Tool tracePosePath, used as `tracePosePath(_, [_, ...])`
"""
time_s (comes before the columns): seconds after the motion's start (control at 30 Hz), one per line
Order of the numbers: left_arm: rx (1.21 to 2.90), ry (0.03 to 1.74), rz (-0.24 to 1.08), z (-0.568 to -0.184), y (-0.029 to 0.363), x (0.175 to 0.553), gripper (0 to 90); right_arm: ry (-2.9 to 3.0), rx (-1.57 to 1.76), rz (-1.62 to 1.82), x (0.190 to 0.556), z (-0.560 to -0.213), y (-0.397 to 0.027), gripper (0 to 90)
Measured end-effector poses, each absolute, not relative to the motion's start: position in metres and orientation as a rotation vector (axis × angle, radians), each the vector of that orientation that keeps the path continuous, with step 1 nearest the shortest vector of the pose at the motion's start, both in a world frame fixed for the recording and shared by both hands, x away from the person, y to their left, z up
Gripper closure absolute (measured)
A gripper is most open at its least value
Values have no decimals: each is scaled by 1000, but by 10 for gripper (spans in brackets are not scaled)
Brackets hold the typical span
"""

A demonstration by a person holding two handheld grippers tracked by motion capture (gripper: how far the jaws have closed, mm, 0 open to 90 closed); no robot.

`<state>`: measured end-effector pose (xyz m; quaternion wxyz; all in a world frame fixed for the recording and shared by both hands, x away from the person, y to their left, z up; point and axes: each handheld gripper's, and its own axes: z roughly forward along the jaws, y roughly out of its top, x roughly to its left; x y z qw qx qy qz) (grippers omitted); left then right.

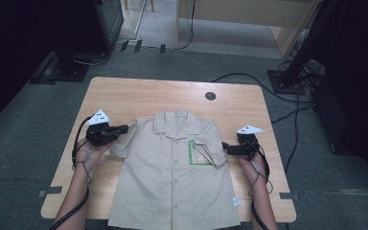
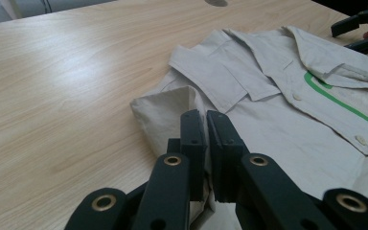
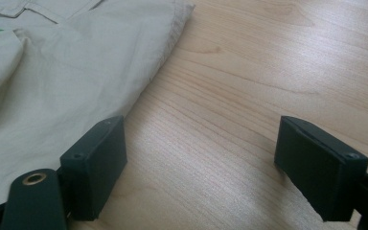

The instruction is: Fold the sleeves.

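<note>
So I had the left gripper [image 1: 124,128] with its jaws pinched on the sleeve of the beige shirt [image 1: 172,177], which lay flat mid-worktop [image 1: 124,93] reaching the near edge, while the right gripper [image 1: 225,146] sat with jaws wide at the other sleeve.

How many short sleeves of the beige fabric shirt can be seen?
2: one sleeve is pinched in the left gripper; the other sleeve lies folded inward over the green-edged pocket.

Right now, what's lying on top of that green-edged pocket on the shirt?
A sleeve is folded over the green-edged pocket of the shirt, hiding its right part. The pocket's covered corner can't be seen.
</note>
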<state>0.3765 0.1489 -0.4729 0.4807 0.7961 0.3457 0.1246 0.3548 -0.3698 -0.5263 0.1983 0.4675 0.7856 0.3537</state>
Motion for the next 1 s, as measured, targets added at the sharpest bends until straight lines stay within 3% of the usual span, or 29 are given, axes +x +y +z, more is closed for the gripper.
tracePosePath(1.0, [1960,779,270,-476,120,372,859,2198,1304,989,355,-526,-370,180])
